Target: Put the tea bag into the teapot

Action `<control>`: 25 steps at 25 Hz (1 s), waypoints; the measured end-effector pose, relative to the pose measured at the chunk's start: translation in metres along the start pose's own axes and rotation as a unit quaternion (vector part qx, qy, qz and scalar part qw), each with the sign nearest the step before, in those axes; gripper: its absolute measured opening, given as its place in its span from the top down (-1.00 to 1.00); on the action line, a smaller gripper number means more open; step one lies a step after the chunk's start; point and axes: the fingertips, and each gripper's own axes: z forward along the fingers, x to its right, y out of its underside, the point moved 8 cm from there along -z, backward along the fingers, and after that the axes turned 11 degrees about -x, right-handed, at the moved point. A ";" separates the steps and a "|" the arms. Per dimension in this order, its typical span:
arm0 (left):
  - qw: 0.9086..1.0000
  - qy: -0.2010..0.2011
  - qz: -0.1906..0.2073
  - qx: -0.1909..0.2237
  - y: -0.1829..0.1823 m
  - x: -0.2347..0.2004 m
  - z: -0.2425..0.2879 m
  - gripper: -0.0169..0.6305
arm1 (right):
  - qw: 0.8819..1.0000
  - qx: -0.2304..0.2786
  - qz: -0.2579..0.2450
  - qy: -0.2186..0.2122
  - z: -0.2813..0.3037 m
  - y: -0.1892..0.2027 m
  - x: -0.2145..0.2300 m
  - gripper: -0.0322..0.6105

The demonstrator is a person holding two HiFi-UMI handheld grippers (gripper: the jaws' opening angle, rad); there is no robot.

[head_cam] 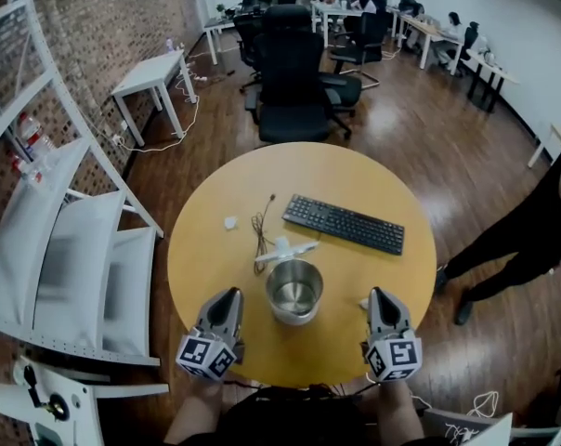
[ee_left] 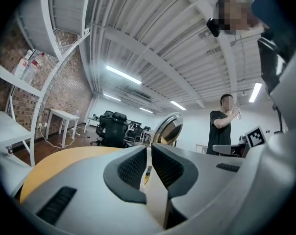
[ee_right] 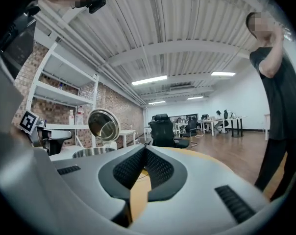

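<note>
A steel teapot (head_cam: 294, 292) stands open near the front middle of the round yellow table (head_cam: 383, 184). Its lid (head_cam: 290, 249) is tipped back behind it. The lid shows as a shiny disc in the left gripper view (ee_left: 170, 128) and the right gripper view (ee_right: 103, 125). A small white piece that looks like the tea bag (head_cam: 230, 222) lies on the table's left part. Another small white piece (head_cam: 364, 303) lies beside my right gripper (head_cam: 380, 294). My left gripper (head_cam: 228, 295) rests left of the pot. Both grippers are shut and empty (ee_left: 148, 148) (ee_right: 144, 149).
A black keyboard (head_cam: 345, 223) lies behind the pot, with a thin cable (head_cam: 260, 231) to its left. A person in black (head_cam: 531, 235) stands at the table's right. White shelving (head_cam: 67, 249) stands to the left, and a black office chair (head_cam: 294, 86) is beyond the table.
</note>
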 end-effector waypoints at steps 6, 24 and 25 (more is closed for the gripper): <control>0.998 0.010 -0.022 -0.051 0.027 -0.004 0.002 0.87 | 0.996 -0.075 -0.003 0.053 0.002 0.035 0.008 0.89; 0.990 0.018 -0.056 -0.130 0.056 -0.028 0.035 0.87 | 0.961 -0.259 -0.004 0.095 0.046 0.120 0.043 0.24; 0.989 0.017 -0.057 -0.134 0.056 -0.028 0.035 0.87 | 0.958 -0.270 -0.015 0.097 0.049 0.124 0.045 0.24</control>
